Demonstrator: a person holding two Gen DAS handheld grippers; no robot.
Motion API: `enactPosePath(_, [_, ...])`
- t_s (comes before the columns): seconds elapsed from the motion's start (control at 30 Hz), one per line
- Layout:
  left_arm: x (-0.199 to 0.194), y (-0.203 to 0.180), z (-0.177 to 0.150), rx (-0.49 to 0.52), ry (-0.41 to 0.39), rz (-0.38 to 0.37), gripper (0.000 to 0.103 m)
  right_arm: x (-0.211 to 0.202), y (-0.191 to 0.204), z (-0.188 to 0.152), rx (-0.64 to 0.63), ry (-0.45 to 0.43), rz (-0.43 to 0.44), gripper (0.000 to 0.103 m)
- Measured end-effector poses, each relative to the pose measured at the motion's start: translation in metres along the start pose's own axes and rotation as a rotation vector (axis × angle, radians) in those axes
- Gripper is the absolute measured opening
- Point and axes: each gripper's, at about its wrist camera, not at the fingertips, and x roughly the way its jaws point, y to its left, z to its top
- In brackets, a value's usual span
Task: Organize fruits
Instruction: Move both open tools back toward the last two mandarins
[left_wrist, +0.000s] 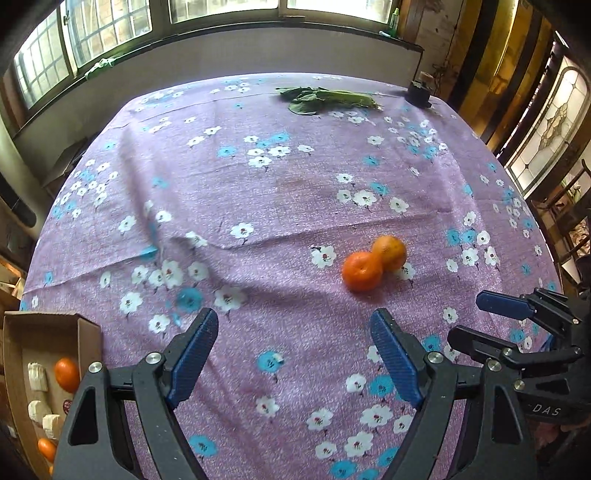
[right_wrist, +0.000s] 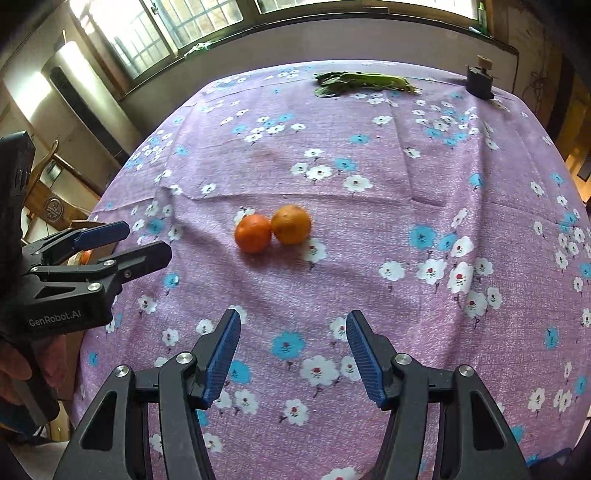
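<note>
Two oranges touch each other on the purple flowered tablecloth (left_wrist: 258, 192): a redder one (left_wrist: 362, 271) (right_wrist: 253, 232) and a paler one (left_wrist: 389, 251) (right_wrist: 291, 224). My left gripper (left_wrist: 295, 314) (right_wrist: 147, 240) is open with nothing between its blue pads, short of the fruit and to its left. My right gripper (right_wrist: 294, 315) (left_wrist: 467, 315) is open too, with nothing between its pads, and hangs in front of the pair. A cardboard box (left_wrist: 14, 354) at the table's left edge holds one orange (left_wrist: 66, 374) and a second orange (left_wrist: 46, 448) among white pieces.
Leafy greens (left_wrist: 325, 98) (right_wrist: 362, 83) lie at the far edge of the table. A small dark object (left_wrist: 419, 92) (right_wrist: 480, 83) stands at the far right corner. Windows run behind the table, and wooden furniture stands on both sides.
</note>
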Motion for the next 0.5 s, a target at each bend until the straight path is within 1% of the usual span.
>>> enactPosePath(0.07, [0.004, -0.002, 0.003, 0.005, 0.002, 0.0, 0.083, 0.0, -0.004, 0.003, 0.007, -0.007, -0.001, 0.064])
enactPosePath(0.17, [0.009, -0.007, 0.008, 0.021, 0.003, 0.001, 0.083, 0.002, -0.008, 0.01, 0.014, -0.017, -0.006, 0.068])
enactPosePath(0.5, [0.029, -0.016, 0.013, 0.061, 0.016, -0.026, 0.083, 0.014, -0.017, 0.023, 0.016, -0.015, -0.016, 0.069])
